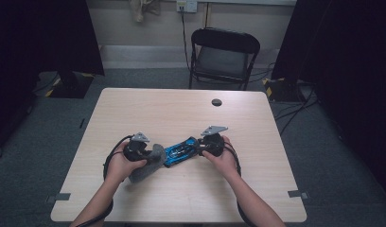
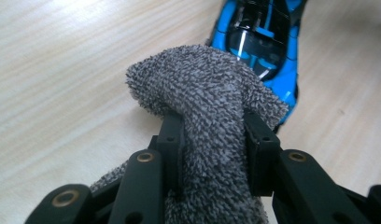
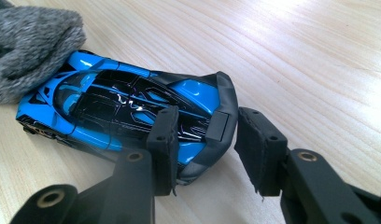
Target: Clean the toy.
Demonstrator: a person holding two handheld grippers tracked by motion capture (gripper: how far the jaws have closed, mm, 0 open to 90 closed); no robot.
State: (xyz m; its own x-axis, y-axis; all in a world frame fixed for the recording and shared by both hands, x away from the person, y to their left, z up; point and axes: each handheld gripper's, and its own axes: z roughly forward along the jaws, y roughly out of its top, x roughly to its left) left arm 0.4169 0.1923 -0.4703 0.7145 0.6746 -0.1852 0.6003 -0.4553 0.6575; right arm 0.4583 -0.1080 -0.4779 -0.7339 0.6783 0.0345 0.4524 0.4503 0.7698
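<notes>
Looking down from the high view first: my left gripper (image 1: 143, 150) sits left of centre in the lower half of the frame with a grey cloth (image 1: 148, 164) bunched in it, and my right gripper (image 1: 206, 144) is just right of it at the tail of a blue toy car (image 1: 180, 151). The car lies between the two on a pale wooden table (image 1: 148, 106). A dark folding chair (image 1: 223, 56) stands beyond the table at the top of the frame, on grey carpet (image 1: 49, 127), with black curtains at both sides.

In the left gripper view my jaws are pinched narrow on the grey cloth (image 2: 212, 116) in the middle of the frame. It is soft looped towelling, light and floppy, so I judge it needs a thick fold to stay put. Its bulge touches the blue toy car (image 2: 284, 70) at upper right.

In the right gripper view the blue toy car (image 3: 118, 107) runs from the left edge to centre. My left jaw rests over its rear deck, the other stands just clear beyond the dark tail; whether I truly clamp it I cannot tell. The shell looks glossy, hard and slippery, probably light, with thin trim that could snap. I would hold the broad rear sides.
</notes>
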